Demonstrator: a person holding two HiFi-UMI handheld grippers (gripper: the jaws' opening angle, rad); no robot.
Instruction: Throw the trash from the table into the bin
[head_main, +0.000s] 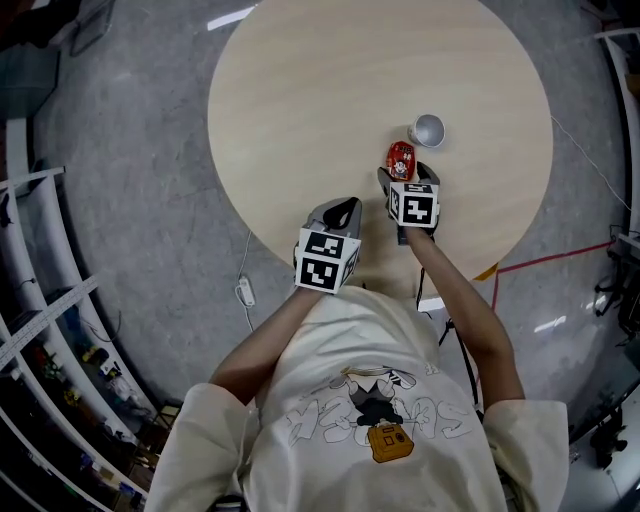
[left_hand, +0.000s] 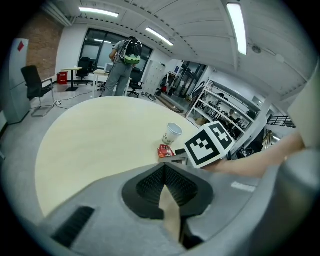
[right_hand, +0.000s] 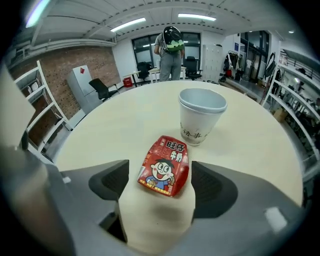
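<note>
Our right gripper (head_main: 408, 176) has its jaws wide, straddling the red snack packet (right_hand: 164, 166), which lies flat on the table (head_main: 300, 100) at lower centre of the right gripper view. The pads do not press it. We judge that the thin, glossy packet could slip out flat as the jaws close. A forward nudge could topple the paper cup (right_hand: 201, 115) just above it. Our left gripper (left_hand: 164, 169) is closed on nothing. No bin shows.

The left gripper (left_hand: 164, 167), jaws together and empty, points over the table (left_hand: 95, 145). Ahead to its right is a packet (left_hand: 165, 151), with a cup (left_hand: 172, 133) beyond it and the right gripper (left_hand: 175, 156) at the packet.
</note>
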